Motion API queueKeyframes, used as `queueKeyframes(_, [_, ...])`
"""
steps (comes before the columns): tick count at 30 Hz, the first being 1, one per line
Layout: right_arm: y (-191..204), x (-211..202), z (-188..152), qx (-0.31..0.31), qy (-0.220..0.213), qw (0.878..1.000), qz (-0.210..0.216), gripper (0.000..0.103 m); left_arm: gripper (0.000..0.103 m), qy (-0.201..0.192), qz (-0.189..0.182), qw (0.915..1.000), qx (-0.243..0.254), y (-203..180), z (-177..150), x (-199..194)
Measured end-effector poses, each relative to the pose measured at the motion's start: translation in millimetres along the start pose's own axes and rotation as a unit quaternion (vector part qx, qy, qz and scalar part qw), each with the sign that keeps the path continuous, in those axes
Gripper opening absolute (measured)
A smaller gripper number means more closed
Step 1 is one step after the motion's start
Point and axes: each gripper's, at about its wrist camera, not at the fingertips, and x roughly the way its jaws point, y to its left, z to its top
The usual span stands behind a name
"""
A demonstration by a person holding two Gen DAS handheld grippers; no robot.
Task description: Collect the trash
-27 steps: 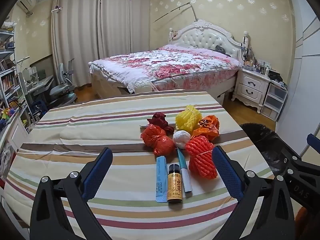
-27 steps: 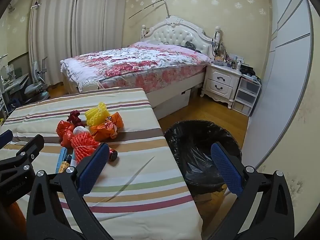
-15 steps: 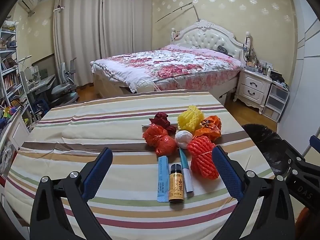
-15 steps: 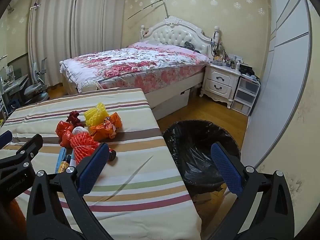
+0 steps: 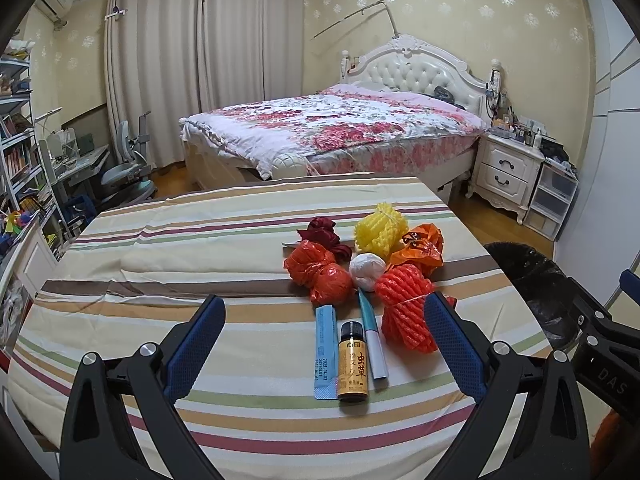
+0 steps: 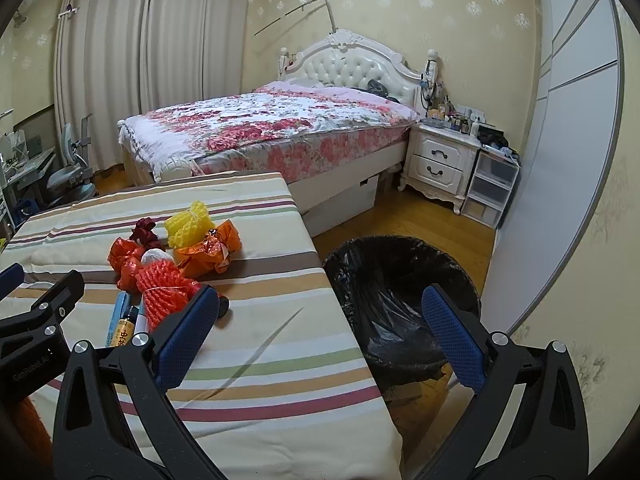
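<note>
**Both grippers empty, light soft trash ahead**

Your left gripper point(image 5: 324, 344) has its blue pads point(image 5: 196, 344) spread wide with nothing between them, held above the near edge of the striped table point(image 5: 160, 248). Your right gripper point(image 6: 320, 332) is just as wide and empty, one pad over the table's right edge, the other over the black-lined bin point(image 6: 400, 292) on the floor just beside the table.

Between your left pads lie the nearest pieces: a small amber bottle point(image 5: 353, 360) on its side, with a blue sachet point(image 5: 326, 344) touching its left and a teal-and-white pen point(image 5: 372, 344) on its right. The bottle is probably the only rigid and possibly fragile item; it is round and may roll, so pinch it across the body, not the cap. The sachet lies flat and thin; you will likely need to catch an edge.

Beyond them sits the pile: a red foam net point(image 5: 404, 308), a red plastic bag point(image 5: 320, 272), a white wad point(image 5: 367, 271), an orange bag point(image 5: 420, 248), a yellow foam net point(image 5: 380, 230) and a dark red scrap point(image 5: 322, 232), all touching or nearly so. These look light and squashy; close on the bulk of each, expect them to compress, and watch that neighbours do not drag along.
</note>
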Motion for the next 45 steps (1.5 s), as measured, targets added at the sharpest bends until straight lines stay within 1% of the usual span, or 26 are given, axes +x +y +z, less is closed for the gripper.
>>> queueKeyframes(25, [-1,2,-2,0.001,0.003,1.000,0.000,0.099,0.097,0.002,0.000,1.0000,0.000,-1,-2,2])
queueKeyframes(32, [-12,2,-6,0.001,0.003,1.000,-0.003,0.099,0.097,0.002,0.000,1.0000,0.000,-1,-3,2])
queueKeyframes(45, [-16,2,-7,0.001,0.005,1.000,-0.003,0.099,0.097,0.003,0.000,1.0000,0.001,-1,-4,3])
